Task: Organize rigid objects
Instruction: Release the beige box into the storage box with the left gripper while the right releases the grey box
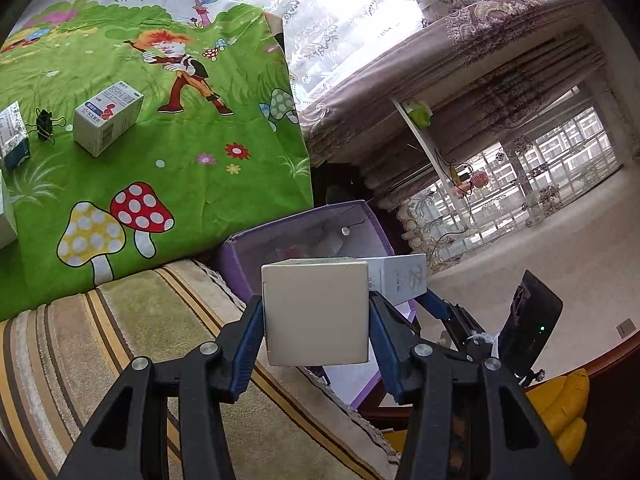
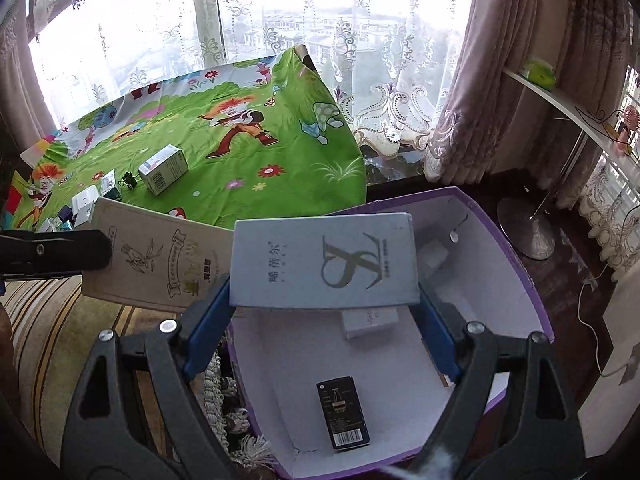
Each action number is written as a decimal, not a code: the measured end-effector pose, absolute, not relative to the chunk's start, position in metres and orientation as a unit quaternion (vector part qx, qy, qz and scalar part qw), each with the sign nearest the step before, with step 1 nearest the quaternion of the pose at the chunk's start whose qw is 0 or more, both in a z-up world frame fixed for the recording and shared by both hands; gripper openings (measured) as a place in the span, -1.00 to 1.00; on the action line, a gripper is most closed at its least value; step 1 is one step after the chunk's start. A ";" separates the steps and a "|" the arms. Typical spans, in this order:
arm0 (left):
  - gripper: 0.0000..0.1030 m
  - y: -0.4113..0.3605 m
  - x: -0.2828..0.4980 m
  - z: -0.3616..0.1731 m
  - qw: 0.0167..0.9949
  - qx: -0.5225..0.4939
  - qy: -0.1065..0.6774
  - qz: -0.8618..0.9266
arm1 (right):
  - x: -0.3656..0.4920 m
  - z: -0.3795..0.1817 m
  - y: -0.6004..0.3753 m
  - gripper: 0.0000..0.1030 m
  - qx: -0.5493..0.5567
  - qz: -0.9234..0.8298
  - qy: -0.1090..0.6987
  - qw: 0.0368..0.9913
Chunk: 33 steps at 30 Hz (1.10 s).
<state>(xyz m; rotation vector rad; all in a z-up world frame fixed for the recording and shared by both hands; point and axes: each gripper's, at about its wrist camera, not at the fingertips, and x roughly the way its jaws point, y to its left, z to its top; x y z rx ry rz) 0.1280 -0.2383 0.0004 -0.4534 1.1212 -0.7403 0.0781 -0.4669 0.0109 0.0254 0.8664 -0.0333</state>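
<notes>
**Left wrist and right wrist: two boxes over the purple bin**

Left wrist view first: my left gripper (image 1: 316, 316) has its blue pads clamped on the sides of a cream box (image 1: 316, 312), its blank end face square to the lens. Beyond it sits the purple box (image 1: 240, 256), open-topped, beside a striped rug (image 1: 120, 360). Off to the left, the green cartoon cloth (image 1: 180, 140) carries a white medicine carton (image 1: 108, 118) with a black binder clip (image 1: 46, 124) just beside it.

Over to the right wrist view: my right gripper (image 2: 324, 300) is spread wide yet gripping a grey-blue box (image 2: 324, 262), printed side up, pads pressed on both short ends. It hangs above the purple box's (image 2: 516, 264) white interior. Down inside I see a small black carton (image 2: 343, 412) with a barcode lying flat, and a small white box (image 2: 370, 322) partly hidden under the held one. At left, the cream box (image 2: 156, 260) shows its printed long face, held by the left gripper's dark finger (image 2: 60, 254), just beside my grey-blue box.
</notes>
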 end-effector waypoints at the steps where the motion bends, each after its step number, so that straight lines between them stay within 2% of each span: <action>1: 0.07 -0.240 0.128 -0.002 0.756 -0.206 0.519 -0.341 | 0.078 0.009 -0.468 0.70 0.015 -0.016 0.421 0.907; 3: 0.30 -0.240 0.129 -0.007 0.752 -0.208 0.528 -0.336 | 0.078 0.006 -0.469 0.71 0.021 -0.015 0.426 0.904; 5: 0.42 -0.237 0.130 -0.010 0.749 -0.217 0.533 -0.328 | 0.078 0.003 -0.471 0.71 0.027 -0.015 0.431 0.902; 14: 0.48 -0.228 0.128 0.003 0.755 -0.227 0.520 -0.330 | 0.075 0.011 -0.471 0.73 0.030 -0.013 0.422 0.906; 17: 0.48 -0.228 0.113 0.035 0.813 -0.152 0.461 -0.322 | 0.073 0.020 -0.469 0.73 0.030 -0.011 0.409 0.912; 21: 0.51 -0.219 0.078 0.094 0.906 -0.057 0.325 -0.266 | 0.069 0.039 -0.462 0.79 0.020 -0.014 0.382 0.924; 24: 0.81 -0.206 0.059 0.123 0.939 -0.018 0.253 -0.232 | 0.065 0.056 -0.453 0.88 0.002 -0.016 0.355 0.935; 26: 0.96 -0.194 0.052 0.132 0.945 -0.010 0.226 -0.234 | 0.063 0.068 -0.445 0.96 -0.008 -0.015 0.340 0.940; 29: 1.00 -0.169 0.045 0.134 0.957 -0.016 0.184 -0.224 | 0.059 0.083 -0.432 0.98 -0.016 -0.005 0.316 0.949; 33: 1.00 -0.141 0.057 0.129 0.949 0.014 0.222 -0.226 | 0.057 0.099 -0.413 0.99 0.000 0.037 0.291 0.956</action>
